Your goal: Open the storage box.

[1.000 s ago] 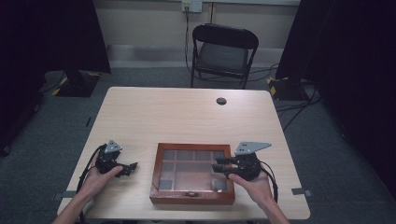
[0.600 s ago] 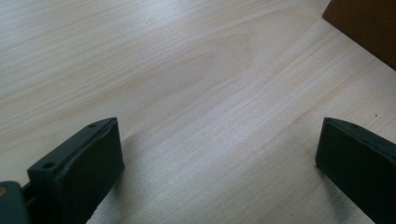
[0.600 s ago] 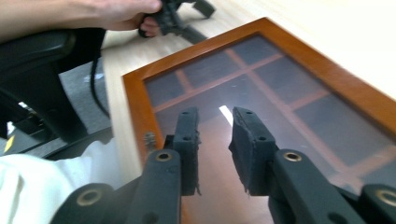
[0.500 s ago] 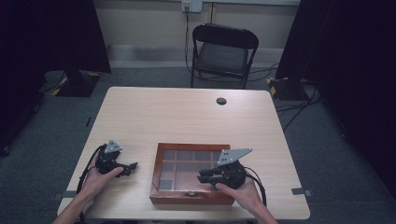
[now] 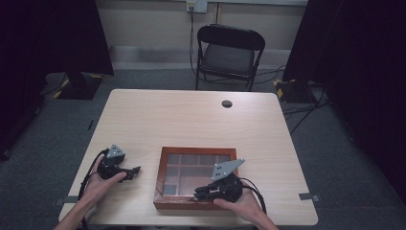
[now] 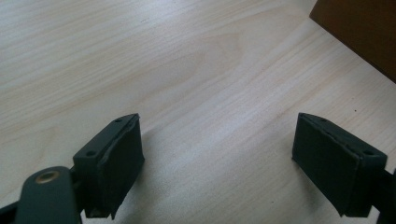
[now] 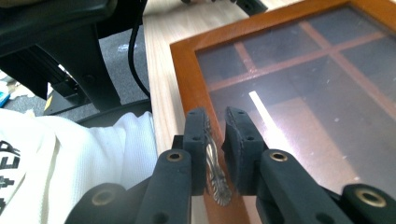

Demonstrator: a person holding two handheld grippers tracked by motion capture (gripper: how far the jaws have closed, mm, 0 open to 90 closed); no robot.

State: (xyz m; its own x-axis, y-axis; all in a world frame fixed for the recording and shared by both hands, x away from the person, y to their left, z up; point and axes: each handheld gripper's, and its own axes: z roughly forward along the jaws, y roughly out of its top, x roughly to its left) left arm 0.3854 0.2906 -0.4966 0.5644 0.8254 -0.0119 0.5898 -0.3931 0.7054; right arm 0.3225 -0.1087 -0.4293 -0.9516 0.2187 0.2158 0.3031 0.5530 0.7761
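Note:
A brown wooden box (image 5: 196, 150) with a glass lid over several compartments lies near the table's front edge. My right gripper (image 5: 198, 195) reaches along its front rim from the right. In the right gripper view its jaws (image 7: 215, 126) stand nearly together with the box's ornate metal latch (image 7: 215, 172) between them, at the front edge of the frame (image 7: 187, 79). My left gripper (image 5: 134, 170) rests on the table left of the box, pointing toward it. In its own view that gripper (image 6: 217, 158) is wide open over bare wood, with a box corner (image 6: 359, 32) at the upper right.
A black folding chair (image 5: 229, 52) stands behind the table. A round dark cable hole (image 5: 227, 103) sits in the tabletop (image 5: 191, 120) toward the back. The person's white garment (image 7: 70, 163) is close beside the right gripper at the table's front edge.
My right gripper has swung from the box's right side down to its front rim, turning to point left, and now has the latch between its jaws. The left gripper has not moved.

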